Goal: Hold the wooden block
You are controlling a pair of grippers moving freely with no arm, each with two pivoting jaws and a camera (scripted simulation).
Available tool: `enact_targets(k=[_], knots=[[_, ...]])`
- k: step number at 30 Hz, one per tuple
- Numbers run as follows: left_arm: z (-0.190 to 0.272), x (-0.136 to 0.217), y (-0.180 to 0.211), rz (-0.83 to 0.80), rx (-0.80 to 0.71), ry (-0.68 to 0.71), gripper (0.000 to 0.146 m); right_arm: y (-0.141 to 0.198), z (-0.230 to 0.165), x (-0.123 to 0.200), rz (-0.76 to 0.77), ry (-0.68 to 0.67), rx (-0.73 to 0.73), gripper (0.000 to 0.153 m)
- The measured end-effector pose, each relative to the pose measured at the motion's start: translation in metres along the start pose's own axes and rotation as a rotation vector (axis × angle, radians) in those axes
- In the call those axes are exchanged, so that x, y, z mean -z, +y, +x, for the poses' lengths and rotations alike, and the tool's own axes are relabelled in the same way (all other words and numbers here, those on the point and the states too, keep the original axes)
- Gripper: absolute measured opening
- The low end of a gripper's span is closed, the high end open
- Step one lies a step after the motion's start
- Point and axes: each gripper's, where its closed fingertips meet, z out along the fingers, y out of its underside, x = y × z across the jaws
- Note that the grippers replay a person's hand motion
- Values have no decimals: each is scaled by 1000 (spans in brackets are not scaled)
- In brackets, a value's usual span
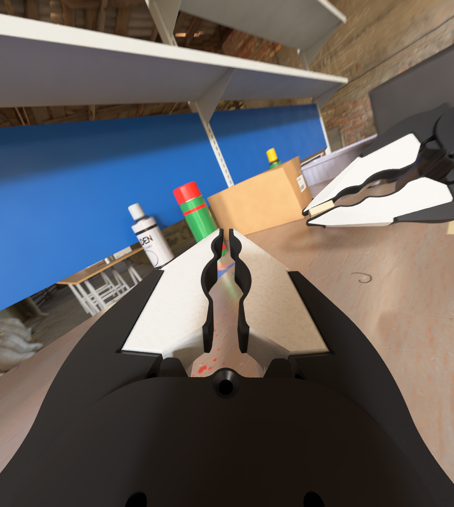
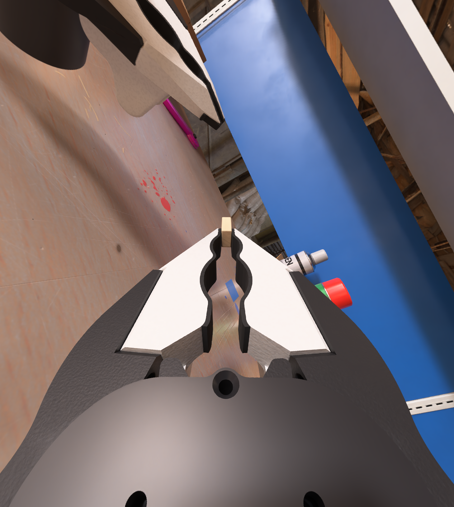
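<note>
The wooden block [image 2: 226, 232] is a small pale slab pinched between the tips of my right gripper [image 2: 226, 235], above the worn tabletop [image 2: 56, 219]. In the left wrist view the right gripper [image 1: 313, 215] hangs at the right with the block [image 1: 321, 207] at its tips. My left gripper [image 1: 226, 231] is shut with nothing between its tips, a narrow slit left, above the table in front of the cans. It also shows in the right wrist view's upper left [image 2: 212, 120].
A white spray can [image 1: 151, 241], a green can with a red cap [image 1: 195, 211] and a cardboard box [image 1: 258, 203] stand at the table's back, a yellow-capped can [image 1: 272, 157] behind the box. A pink tool [image 2: 182, 123] lies on the table. White shelves [image 1: 138, 60] hang overhead.
</note>
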Motion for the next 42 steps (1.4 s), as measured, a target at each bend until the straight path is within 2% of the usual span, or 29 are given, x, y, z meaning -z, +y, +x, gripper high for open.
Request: enact_targets(k=[1,20,42], knots=[[-1,-1,3,-25,-7,-10,0,0,-1,0,-1,-3,5,5],[30,-7,14,-97,-164,126,0,7,2,-2,-24,4,-46,5],[36,-7,17,-108,-201,150,0,12,-2,-4,-47,-9,-16,5]])
